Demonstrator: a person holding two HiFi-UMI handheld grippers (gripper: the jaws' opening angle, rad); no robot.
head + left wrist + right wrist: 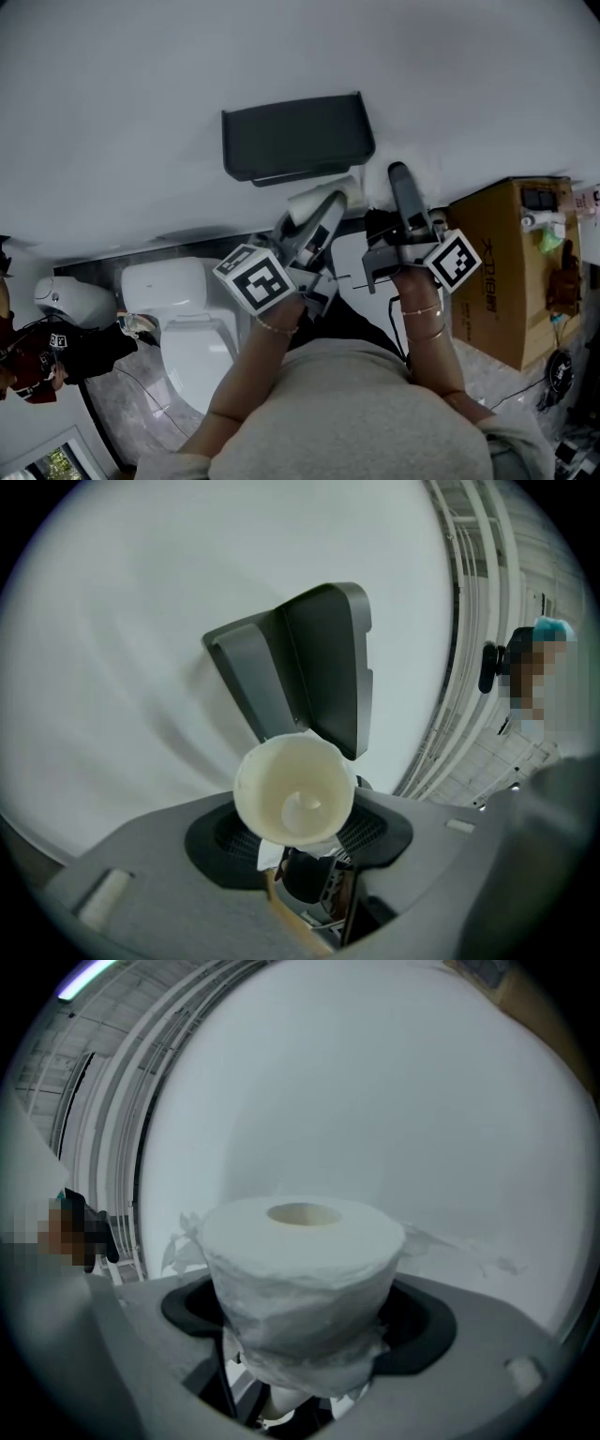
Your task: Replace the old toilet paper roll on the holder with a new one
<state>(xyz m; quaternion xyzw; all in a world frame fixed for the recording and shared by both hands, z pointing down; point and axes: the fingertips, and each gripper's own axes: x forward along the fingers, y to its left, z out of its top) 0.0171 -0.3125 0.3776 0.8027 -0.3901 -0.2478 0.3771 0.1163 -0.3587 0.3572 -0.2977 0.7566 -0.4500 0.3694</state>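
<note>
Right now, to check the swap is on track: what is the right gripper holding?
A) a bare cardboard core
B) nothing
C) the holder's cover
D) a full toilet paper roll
D: in the right gripper view, the right gripper has its jaws closed on a full toilet paper roll; the nearly bare core sits in the left gripper.
</note>
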